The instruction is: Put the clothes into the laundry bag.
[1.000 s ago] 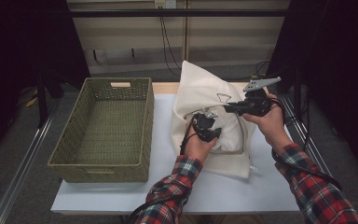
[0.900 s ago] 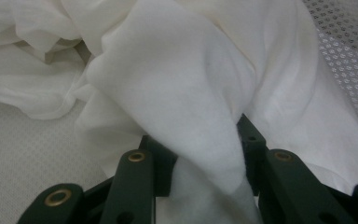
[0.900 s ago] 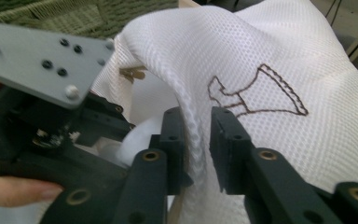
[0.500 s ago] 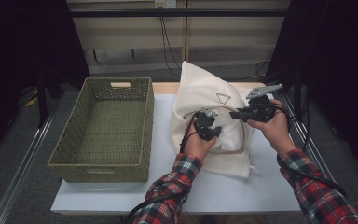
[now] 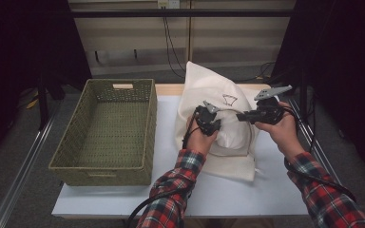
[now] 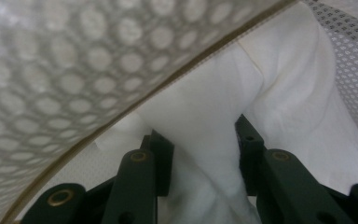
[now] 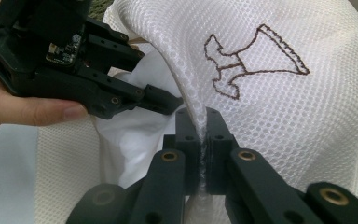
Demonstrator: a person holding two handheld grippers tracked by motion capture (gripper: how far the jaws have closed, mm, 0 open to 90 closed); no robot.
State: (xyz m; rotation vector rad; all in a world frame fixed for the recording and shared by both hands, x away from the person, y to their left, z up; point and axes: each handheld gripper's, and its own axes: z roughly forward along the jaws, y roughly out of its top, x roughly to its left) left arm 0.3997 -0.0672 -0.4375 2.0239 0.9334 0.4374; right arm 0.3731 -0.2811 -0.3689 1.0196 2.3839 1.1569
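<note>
right gripper (image 7: pixel 202 140) fingers just closed, now pinching mesh laundry bag (image 5: pixel 218 95) edge; bag's long axis runs away from person. left gripper (image 6: pixel 200 154) clamps white cloth (image 6: pixel 205 140) inside.

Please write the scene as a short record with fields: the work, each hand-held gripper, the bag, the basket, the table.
work: putting a white cloth into, or taking it out of, a mesh laundry bag; which one is unclear
left hand-held gripper: reaches inside the bag, jaws closed on a fold of the white cloth
right hand-held gripper: jaws have just been closing, now shut on the bag's mesh edge, holding it up
bag mark: brown stitched figure
basket: woven, green, left of the bag, empty
table: white top
</note>
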